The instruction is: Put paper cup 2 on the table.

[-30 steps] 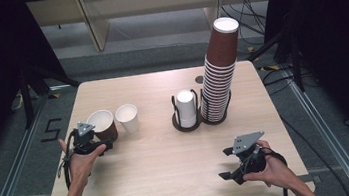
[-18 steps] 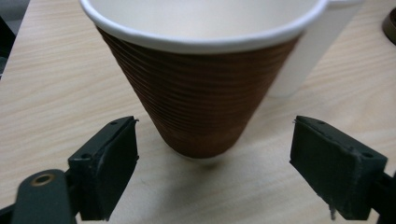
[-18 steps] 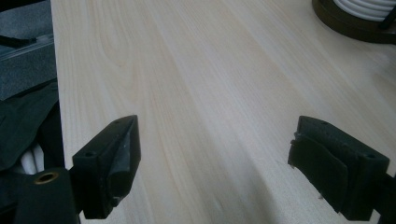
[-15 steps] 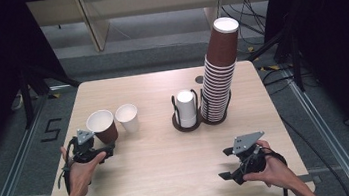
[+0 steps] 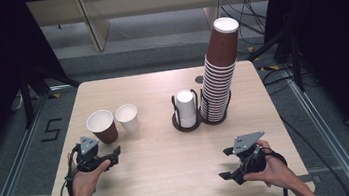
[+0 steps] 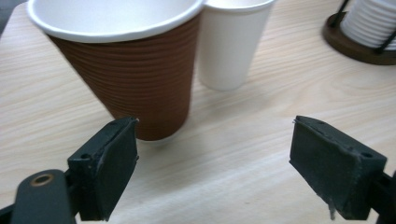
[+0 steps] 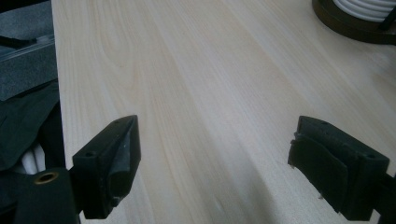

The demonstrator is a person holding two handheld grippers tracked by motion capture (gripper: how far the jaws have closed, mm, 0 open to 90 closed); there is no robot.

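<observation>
Brown ribbed paper cup stands upright at left-centre of the high view on the wooden table, rim up, long axis vertical. White paper cup sits just beside it, to its right in frame; whether the two touch is hard to tell. Left gripper lies lower left of the frame, just below the brown cup, its jaws aimed right and slightly up-frame. In the left gripper view the brown cup fills the upper left, ahead of the left-hand jaw rather than between the jaws, so it lies forward and off to that side. Jaws spread, nothing between them, no contact with the cup. Left hand grips the tool from below, forearm entering from the bottom edge.

Right gripper sits lower right of the high view, well apart from both cups, jaws also spread on nothing, over bare wood. Left hand is clearly nearer. Cup holder and tall brown cup stack stand centre-right.
</observation>
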